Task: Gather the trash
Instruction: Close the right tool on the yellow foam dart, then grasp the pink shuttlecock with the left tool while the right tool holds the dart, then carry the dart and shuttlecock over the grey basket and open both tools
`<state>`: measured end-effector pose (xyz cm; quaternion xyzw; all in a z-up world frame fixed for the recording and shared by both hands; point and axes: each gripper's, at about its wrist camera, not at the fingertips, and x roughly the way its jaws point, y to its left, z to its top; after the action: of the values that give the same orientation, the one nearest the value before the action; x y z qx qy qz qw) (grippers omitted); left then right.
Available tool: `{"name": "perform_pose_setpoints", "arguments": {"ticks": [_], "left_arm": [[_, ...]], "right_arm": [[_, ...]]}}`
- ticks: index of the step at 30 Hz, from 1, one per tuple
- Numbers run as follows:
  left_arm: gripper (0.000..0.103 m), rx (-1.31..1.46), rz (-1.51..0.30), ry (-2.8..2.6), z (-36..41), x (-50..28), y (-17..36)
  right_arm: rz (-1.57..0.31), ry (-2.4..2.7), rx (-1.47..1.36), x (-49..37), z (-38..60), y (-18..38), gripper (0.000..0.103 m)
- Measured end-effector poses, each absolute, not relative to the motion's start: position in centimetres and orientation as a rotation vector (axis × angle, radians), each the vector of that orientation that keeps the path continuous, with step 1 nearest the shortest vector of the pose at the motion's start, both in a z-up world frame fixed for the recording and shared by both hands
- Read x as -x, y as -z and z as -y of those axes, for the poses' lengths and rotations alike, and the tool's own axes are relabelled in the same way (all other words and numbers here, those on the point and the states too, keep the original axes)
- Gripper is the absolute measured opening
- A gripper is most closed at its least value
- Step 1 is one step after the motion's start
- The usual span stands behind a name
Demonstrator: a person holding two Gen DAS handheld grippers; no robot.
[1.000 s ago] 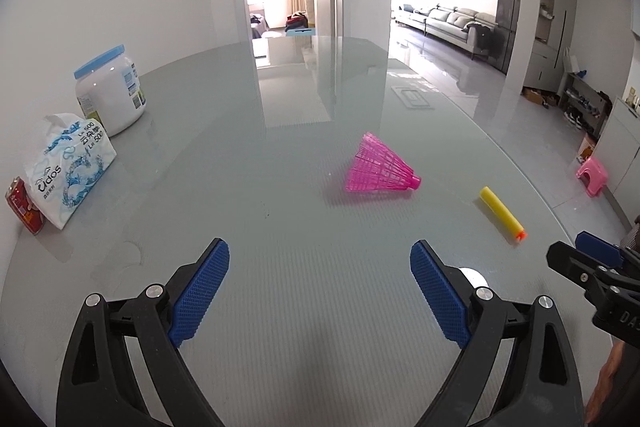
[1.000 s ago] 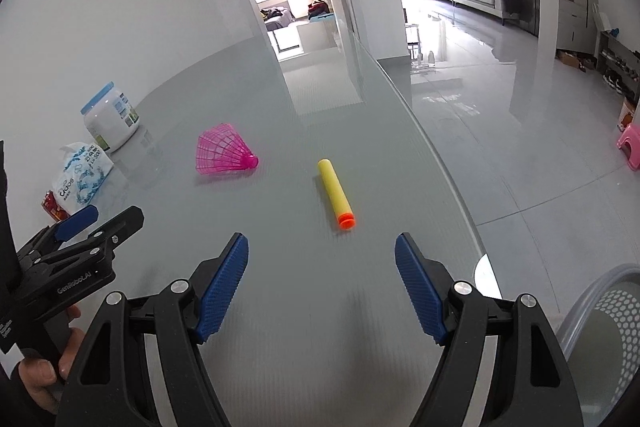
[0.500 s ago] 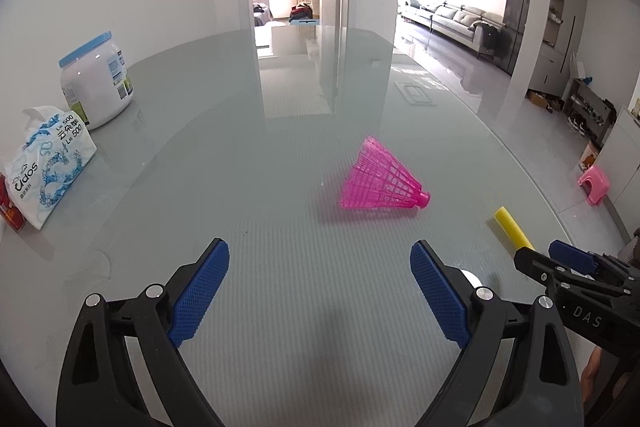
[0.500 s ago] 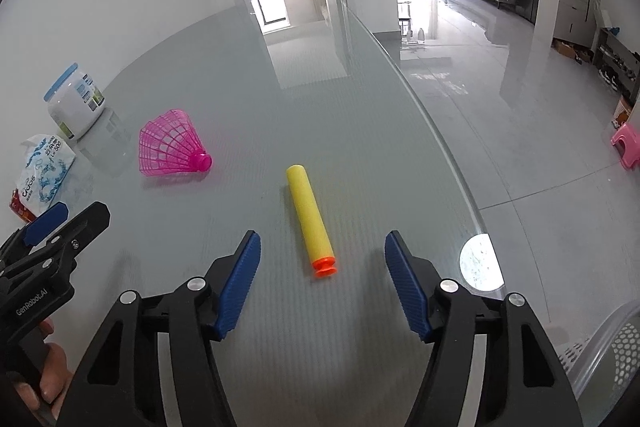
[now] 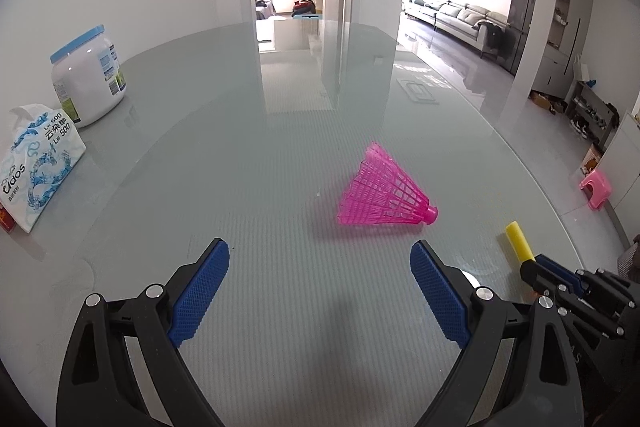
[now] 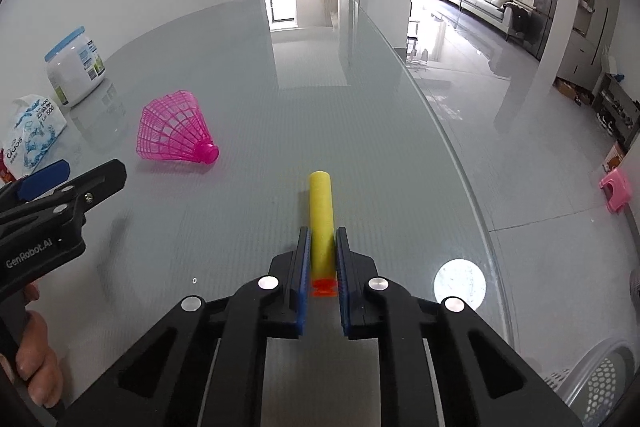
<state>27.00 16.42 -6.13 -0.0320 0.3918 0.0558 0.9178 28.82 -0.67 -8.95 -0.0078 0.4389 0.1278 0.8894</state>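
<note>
A yellow foam dart [image 6: 321, 211] with an orange tip lies on the grey glass table [image 6: 248, 131]. My right gripper [image 6: 322, 239] is shut on the dart's near end, blue pads pressing both its sides. In the left wrist view the dart [image 5: 518, 246] pokes out past the right gripper [image 5: 534, 265] at the right edge. A pink plastic shuttlecock [image 5: 384, 193] lies on its side ahead and right of my left gripper [image 5: 320, 263], which is open with nothing between its fingers. The shuttlecock [image 6: 176, 135] also shows left of the dart, with the left gripper [image 6: 76, 173] at the frame's left edge.
A white jar with a blue lid [image 5: 86, 81] and a tissue pack [image 5: 38, 157] stand at the table's left by the wall. A perforated white bin [image 6: 600, 383] sits below the table's right edge. A pink stool [image 6: 616, 189] is on the floor.
My right gripper moved forward over the yellow dart and its jaws closed onto it. The left gripper drew nearer the shuttlecock and stayed open.
</note>
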Motion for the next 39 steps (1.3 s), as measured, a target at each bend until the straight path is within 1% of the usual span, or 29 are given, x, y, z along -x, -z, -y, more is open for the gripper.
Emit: {"name": "perform_pose_setpoints", "arguments": {"ticks": [15, 24, 25, 27, 29, 39], "left_arm": [[0.092, 0.053, -0.856, -0.038, -13.3, -30.9, 6.8], [0.092, 0.021, -0.918, -0.066, -12.4, -33.4, 7.8], [0.091, 0.028, -0.924, -0.057, -12.4, -33.6, 7.9], [0.084, 0.032, -0.929, -0.054, -12.5, -33.7, 8.0], [0.072, 0.027, -0.93, -0.051, -12.5, -33.7, 8.1], [0.071, 0.056, -0.881, -0.036, -12.8, -32.0, 7.1]], "right_arm": [[-0.894, -0.324, -0.197, -28.6, 5.1, 8.4, 0.012], [-0.892, -0.356, -0.21, -28.5, 5.4, 8.5, 0.012], [-0.893, -0.359, -0.21, -28.5, 5.4, 8.5, 0.012], [-0.895, -0.36, -0.21, -28.6, 5.5, 8.6, 0.012], [-0.897, -0.359, -0.21, -28.6, 5.4, 8.6, 0.012], [-0.873, -0.333, -0.199, -27.9, 5.0, 8.5, 0.012]]}}
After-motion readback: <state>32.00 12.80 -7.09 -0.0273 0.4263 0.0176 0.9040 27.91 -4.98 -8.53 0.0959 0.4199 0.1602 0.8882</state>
